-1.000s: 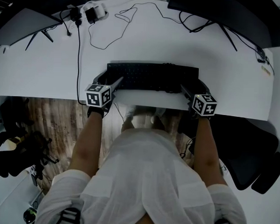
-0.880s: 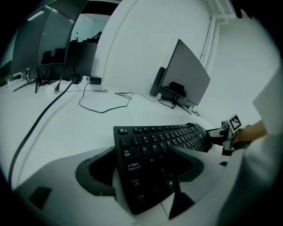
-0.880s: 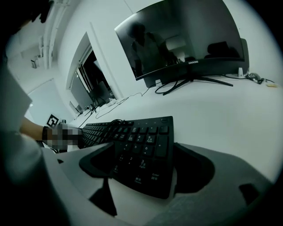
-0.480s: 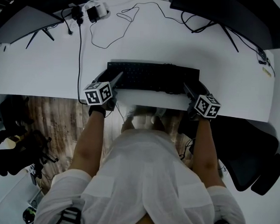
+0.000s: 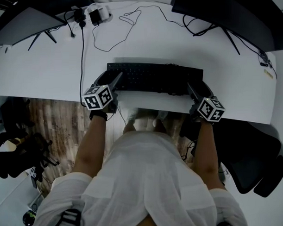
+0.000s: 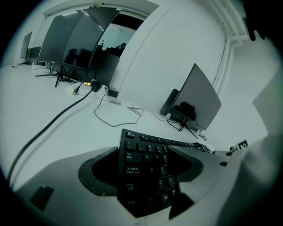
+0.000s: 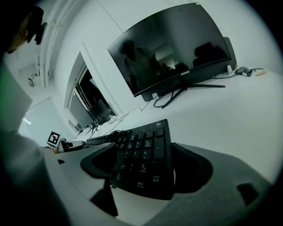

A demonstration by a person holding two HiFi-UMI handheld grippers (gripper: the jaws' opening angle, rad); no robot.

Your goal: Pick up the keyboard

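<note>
A black keyboard [image 5: 154, 78] lies crosswise over the white desk [image 5: 235, 90], near its front edge. My left gripper [image 5: 110, 79] is shut on its left end, one jaw over the keys and one under. In the left gripper view the keyboard [image 6: 148, 159] fills the gap between the grey jaws. My right gripper [image 5: 198, 87] grips the right end in the same way, and its jaws are closing on it. In the right gripper view the keyboard [image 7: 141, 159] hangs above its shadow on the desk.
A large dark monitor [image 5: 228, 18] stands at the back right and another [image 5: 24, 20] at the back left. Loose cables [image 5: 112, 28] and a power adapter [image 5: 96, 13] lie behind the keyboard. A black chair [image 5: 251, 155] stands at the right, over wooden floor [image 5: 53, 125].
Both grippers have risen a little with the keyboard between them, and each has rolled slightly. The keyboard looks a bit larger and nearer to the head camera.
</note>
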